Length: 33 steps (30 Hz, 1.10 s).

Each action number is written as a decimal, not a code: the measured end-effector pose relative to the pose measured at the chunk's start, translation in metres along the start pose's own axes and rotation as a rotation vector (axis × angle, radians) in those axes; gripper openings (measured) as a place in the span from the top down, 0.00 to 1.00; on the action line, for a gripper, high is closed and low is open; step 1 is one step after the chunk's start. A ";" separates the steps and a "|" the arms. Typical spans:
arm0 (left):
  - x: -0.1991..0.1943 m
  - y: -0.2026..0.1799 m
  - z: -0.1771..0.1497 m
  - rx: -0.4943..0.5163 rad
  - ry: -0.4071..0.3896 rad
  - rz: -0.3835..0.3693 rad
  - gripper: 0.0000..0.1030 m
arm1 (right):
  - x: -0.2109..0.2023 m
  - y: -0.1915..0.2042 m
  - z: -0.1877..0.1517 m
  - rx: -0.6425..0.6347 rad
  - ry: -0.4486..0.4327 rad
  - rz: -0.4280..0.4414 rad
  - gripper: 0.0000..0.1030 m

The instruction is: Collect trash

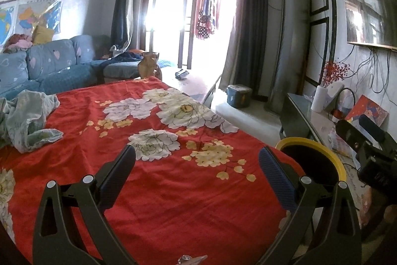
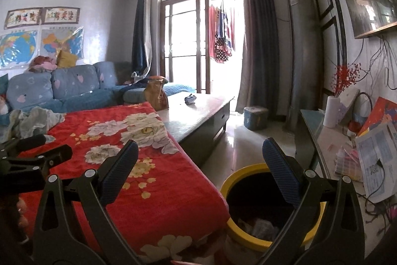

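- left gripper (image 1: 197, 160): jaws wide apart, nothing between them; it hangs over the red cloth (image 1: 158, 190).
- right gripper (image 2: 199, 165): jaws wide apart, empty; the bin (image 2: 224, 186) sits below and just ahead of its right jaw, the cloth edge under its left jaw.
- bin: one, black inside with a yellow rim, on the floor touching or just beside the cloth edge. in the left wrist view it lies just outside the right jaw.
- trash in bin (image 2: 260, 227): pale crumpled pieces low in the bin, seen between the right gripper's jaws; count cannot be told.
- scrap (image 1: 191, 258): one small clear or pinkish bit at the bottom edge of the left wrist view, behind the jaws, near the gripper body; too cut off to identify.
- rag (image 1: 27, 121): one pale crumpled cloth on the red cloth, well left of the left jaws; whether it counts as trash cannot be told.
- handling, as judged: the scrap looks light, thin and crushable, likely to slide on the cloth; pinch it across its middle, low to the surface. the rag is soft and limp; take a raised fold.
- no other loose trash shows on the cloth ahead of either pair of jaws; the task looks near done.
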State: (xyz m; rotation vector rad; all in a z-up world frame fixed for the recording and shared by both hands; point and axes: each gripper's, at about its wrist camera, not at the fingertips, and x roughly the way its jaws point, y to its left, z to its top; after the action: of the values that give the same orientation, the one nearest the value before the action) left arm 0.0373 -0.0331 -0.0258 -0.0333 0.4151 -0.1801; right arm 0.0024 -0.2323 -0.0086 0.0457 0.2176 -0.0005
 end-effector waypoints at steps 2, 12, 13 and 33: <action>-0.001 0.000 0.001 0.000 -0.004 0.001 0.06 | 0.000 0.000 0.000 0.000 0.004 0.002 0.11; -0.002 -0.002 0.002 0.001 -0.005 -0.001 0.06 | 0.000 0.000 -0.003 0.006 0.004 -0.001 0.11; -0.002 -0.002 0.002 0.000 -0.007 0.001 0.06 | 0.000 -0.001 -0.002 0.005 0.004 0.001 0.11; -0.003 -0.003 0.004 -0.003 -0.009 -0.006 0.06 | 0.001 -0.001 -0.002 0.007 0.003 -0.001 0.11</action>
State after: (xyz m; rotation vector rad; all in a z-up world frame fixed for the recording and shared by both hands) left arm 0.0356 -0.0360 -0.0211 -0.0378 0.4063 -0.1851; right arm 0.0025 -0.2335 -0.0112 0.0520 0.2203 -0.0022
